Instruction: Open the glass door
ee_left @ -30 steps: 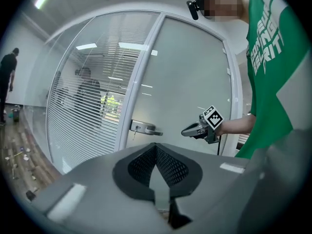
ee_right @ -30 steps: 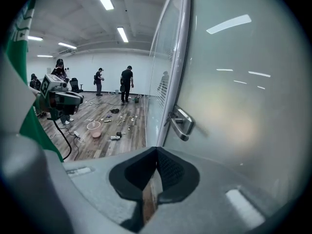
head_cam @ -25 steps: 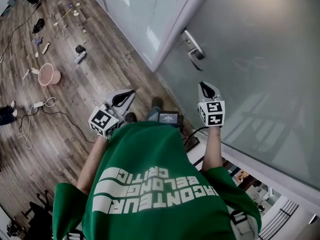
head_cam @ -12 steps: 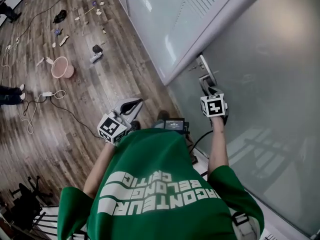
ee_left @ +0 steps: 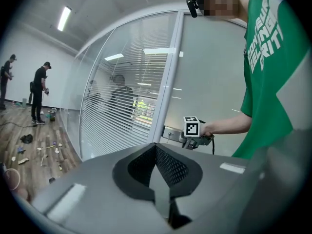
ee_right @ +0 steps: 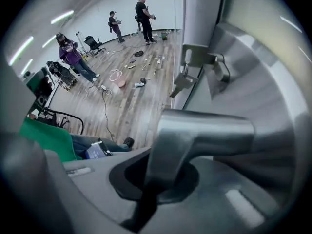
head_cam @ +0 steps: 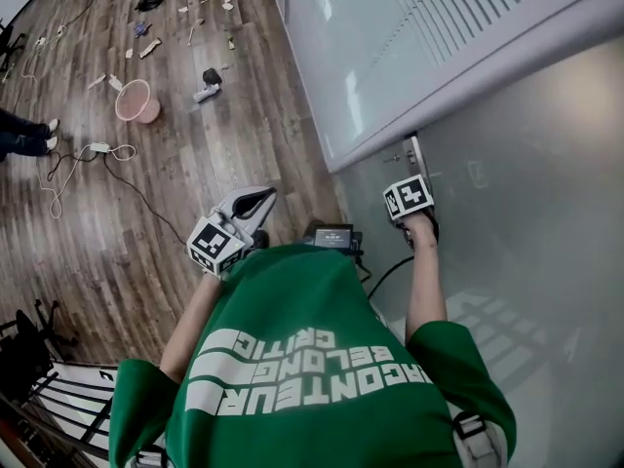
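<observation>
Left of centre in the head view, my left tool (head_cam: pixel 252 203) hangs over the wood floor (head_cam: pixel 146 213), jaws together, nothing in them. Right of centre, my right tool (ee_right: pixel 163 177) has just been closing and is clenched on the lever handle (ee_right: pixel 204 130) of the glass door (head_cam: pixel 526 164), which fills the frame's right side.

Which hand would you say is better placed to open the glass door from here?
Right. The right gripper has just closed its jaws on the door handle of the glass door. The left gripper is shut, empty, and off to the side over the floor.
</observation>
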### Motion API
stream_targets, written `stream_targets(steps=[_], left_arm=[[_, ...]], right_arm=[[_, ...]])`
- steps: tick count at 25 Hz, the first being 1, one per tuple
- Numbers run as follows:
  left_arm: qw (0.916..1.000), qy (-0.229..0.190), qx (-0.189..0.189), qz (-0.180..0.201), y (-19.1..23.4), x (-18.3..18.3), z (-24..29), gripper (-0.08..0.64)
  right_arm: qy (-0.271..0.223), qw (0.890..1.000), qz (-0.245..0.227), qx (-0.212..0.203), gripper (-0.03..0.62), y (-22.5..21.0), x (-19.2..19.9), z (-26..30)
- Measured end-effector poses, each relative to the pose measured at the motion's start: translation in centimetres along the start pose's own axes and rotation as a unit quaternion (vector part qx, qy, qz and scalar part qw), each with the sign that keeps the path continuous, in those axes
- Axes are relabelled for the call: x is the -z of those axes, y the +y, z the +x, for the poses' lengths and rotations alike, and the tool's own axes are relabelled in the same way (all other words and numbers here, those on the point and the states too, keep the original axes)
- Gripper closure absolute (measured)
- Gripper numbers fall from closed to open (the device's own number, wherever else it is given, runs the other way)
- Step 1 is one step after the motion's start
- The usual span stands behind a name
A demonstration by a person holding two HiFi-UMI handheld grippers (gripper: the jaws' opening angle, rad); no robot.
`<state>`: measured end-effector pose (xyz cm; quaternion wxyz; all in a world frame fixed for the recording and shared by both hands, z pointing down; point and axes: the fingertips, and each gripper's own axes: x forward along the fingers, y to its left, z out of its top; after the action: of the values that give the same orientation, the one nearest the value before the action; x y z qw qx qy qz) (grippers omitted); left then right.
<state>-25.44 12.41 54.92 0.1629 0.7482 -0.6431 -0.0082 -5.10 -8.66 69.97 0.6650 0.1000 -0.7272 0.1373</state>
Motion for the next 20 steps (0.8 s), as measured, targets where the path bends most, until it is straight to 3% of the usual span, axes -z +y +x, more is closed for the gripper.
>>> stream_targets(steps=[4, 8, 13, 20], left_arm=[[0.9998, -0.005, -0.014, -0.016, 0.5, 0.5, 0.1, 0.551], [0.9996, -0.008, -0.023, -0.018, 1.3, 0.3, 0.6, 0.551], [0.9994, -0.006, -0.027, -0.019, 1.9, -0.4, 1.4, 0.551], [0.9997, 0.009, -0.013, -0.018, 1.7, -0.4, 4.2, 0.551]], right_arm=[[-0.035, 0.999, -0.004, -0.008, 0.6, 0.7, 0.2, 0.2], [-0.125, 0.992, -0.012, 0.024, 0.6, 0.2, -1.3, 0.4], [-0.291, 0.954, -0.034, 0.063, 0.601, -0.6, -3.6, -0.3], [-0.308, 0.946, -0.039, 0.095, 0.601, -1.7, -3.9, -0.4]])
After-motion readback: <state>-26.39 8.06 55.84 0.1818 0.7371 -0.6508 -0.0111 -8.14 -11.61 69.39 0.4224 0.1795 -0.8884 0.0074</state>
